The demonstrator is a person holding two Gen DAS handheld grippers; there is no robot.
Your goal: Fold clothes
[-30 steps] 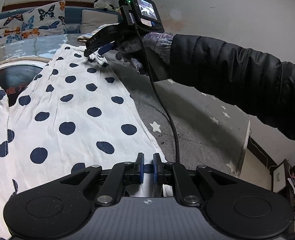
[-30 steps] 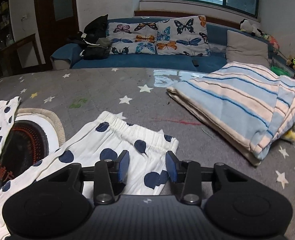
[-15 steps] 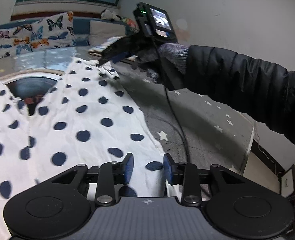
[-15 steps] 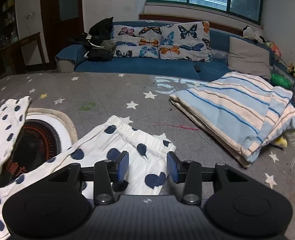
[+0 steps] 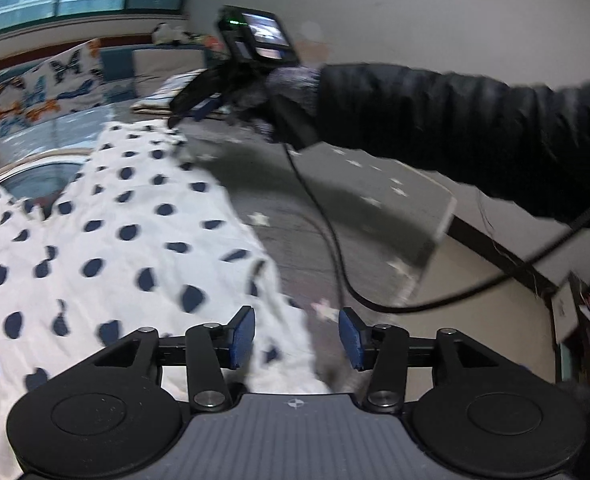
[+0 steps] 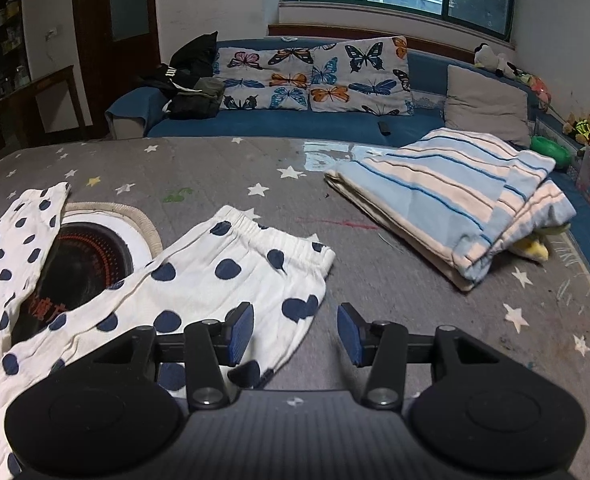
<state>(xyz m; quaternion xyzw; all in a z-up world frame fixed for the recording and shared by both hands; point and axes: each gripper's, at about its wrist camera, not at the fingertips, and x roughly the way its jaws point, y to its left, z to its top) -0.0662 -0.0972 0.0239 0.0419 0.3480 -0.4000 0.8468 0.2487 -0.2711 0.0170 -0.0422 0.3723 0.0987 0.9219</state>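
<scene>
Polka-dot trousers (image 6: 231,280) lie spread flat on star-print mat (image 6: 375,280), legs apart, no fold visible. Striped blanket (image 6: 455,200) sits folded nearby. Left gripper (image 5: 295,334) and right gripper (image 6: 291,330): jaws apart, empty. Folding remains.

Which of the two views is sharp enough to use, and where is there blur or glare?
Left wrist view: motion-blurred, the polka-dot garment and black sleeve smeared. Right wrist view: sharp, with glare on the grey star mat beside the striped blanket; fisheye bending throughout.

Trousers (image 6: 223,280) lie left on the cloth (image 6: 375,280), folded blanket (image 6: 455,204) right, sofa (image 6: 295,128) behind
</scene>
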